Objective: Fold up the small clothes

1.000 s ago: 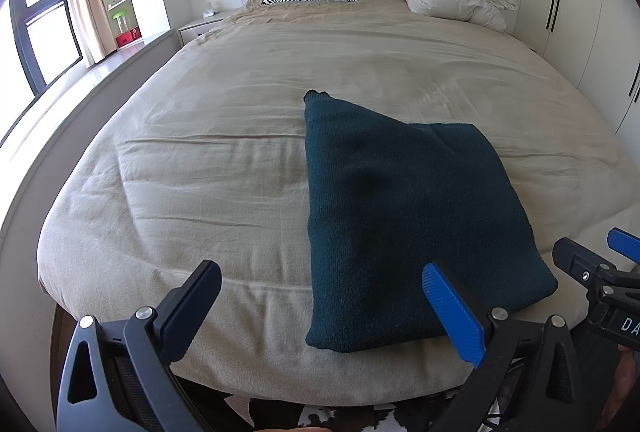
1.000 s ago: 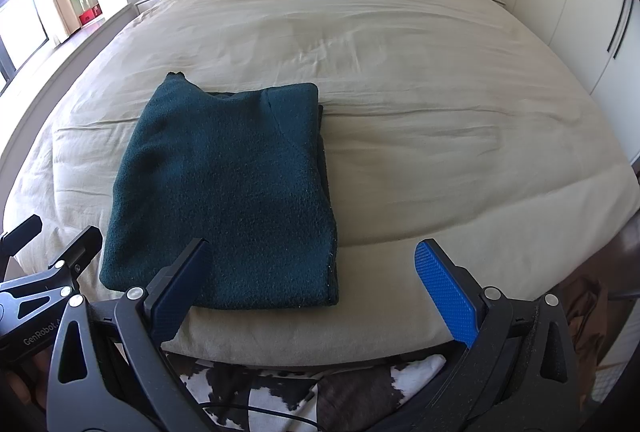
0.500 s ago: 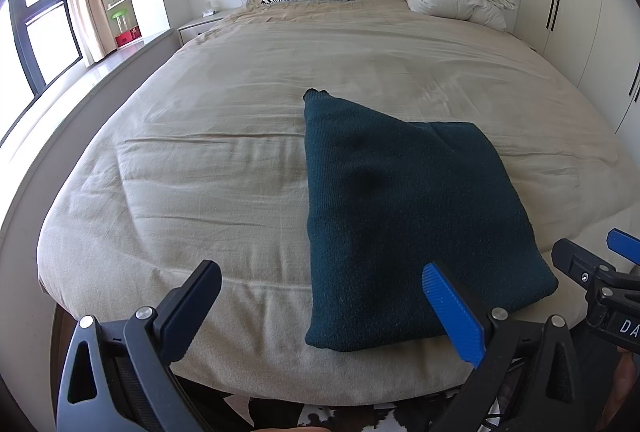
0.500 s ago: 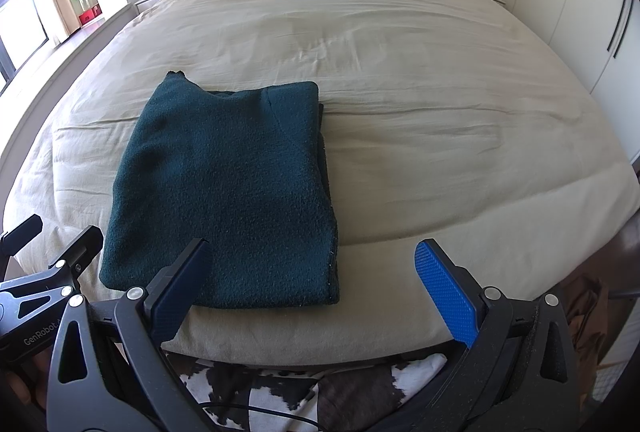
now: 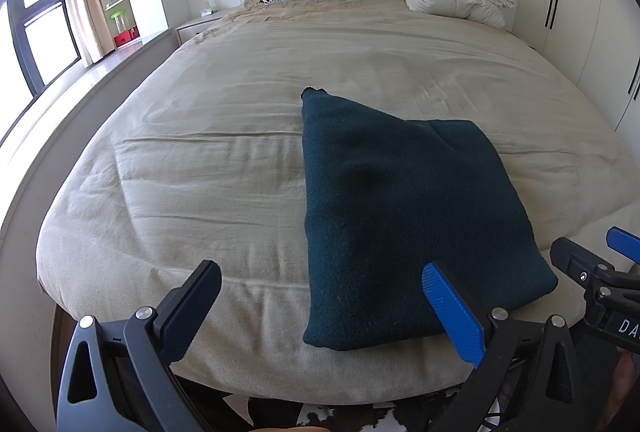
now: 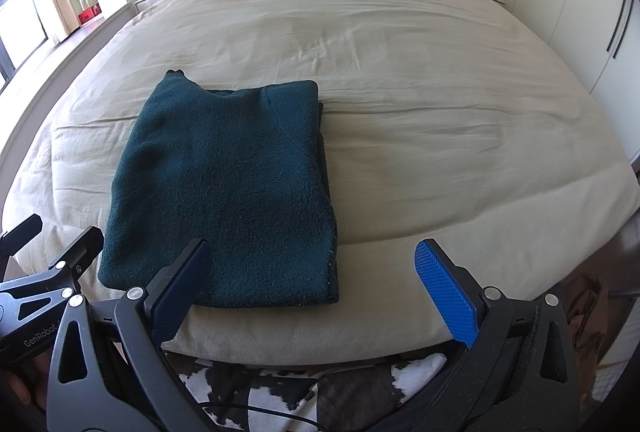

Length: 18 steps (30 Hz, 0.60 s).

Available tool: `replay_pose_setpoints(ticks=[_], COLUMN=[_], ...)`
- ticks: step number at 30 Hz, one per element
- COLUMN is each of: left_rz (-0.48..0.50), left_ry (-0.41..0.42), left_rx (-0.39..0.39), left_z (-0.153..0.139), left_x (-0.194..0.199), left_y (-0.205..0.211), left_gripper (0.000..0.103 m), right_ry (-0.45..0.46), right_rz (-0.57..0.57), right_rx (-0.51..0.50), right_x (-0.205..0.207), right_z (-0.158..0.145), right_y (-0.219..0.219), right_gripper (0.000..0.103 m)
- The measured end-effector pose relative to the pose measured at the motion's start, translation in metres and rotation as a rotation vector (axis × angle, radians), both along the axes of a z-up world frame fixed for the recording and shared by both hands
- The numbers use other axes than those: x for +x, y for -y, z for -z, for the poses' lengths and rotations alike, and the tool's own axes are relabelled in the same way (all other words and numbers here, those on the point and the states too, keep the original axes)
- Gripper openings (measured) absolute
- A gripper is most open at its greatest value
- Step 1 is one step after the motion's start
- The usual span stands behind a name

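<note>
Bed (image 5: 224, 160): beige cover, wide and mostly bare
Sweater (image 6: 232, 184): dark green, folded into a flat stack near the foot edge
Left claw (image 5: 320, 308): released, empty, hanging just short of the sweater
Right claw (image 6: 312, 284): released, empty, near the stack's front edge
Change: none over the last second; sweater and both claws sit as before
Meaning: fold looks finished, or paused

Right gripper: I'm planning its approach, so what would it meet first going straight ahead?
Probably the beige bedcover, just right of the folded green sweater. The right gripper is open and empty; depth is hard to judge.
</note>
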<state>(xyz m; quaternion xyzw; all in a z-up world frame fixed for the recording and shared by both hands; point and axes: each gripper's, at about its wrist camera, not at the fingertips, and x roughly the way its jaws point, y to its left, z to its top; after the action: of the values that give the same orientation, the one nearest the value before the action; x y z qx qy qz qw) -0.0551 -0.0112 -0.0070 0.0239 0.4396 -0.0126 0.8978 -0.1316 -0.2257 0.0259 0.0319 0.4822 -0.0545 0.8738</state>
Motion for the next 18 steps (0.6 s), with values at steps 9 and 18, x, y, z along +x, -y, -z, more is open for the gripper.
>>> replay_pose_setpoints(ticks=[9,18], left_rz=[0.001,0.003], left_ry=[-0.001,-0.009], left_rx=[-0.001,-0.003], left_z=[0.0004,0.0024], left_x=[0.0006,0.0034], left_y=[-0.0004,-0.0040], left_gripper=[0.103,0.103], right_ry=[-0.001,-0.002], right_rz=[0.000,0.000], right_rx=[0.000,-0.001], right_x=[-0.0003,-0.0004], right_z=[0.0006,0.0007], right_y=[-0.0002,-0.0007], right_gripper=[0.103,0.103])
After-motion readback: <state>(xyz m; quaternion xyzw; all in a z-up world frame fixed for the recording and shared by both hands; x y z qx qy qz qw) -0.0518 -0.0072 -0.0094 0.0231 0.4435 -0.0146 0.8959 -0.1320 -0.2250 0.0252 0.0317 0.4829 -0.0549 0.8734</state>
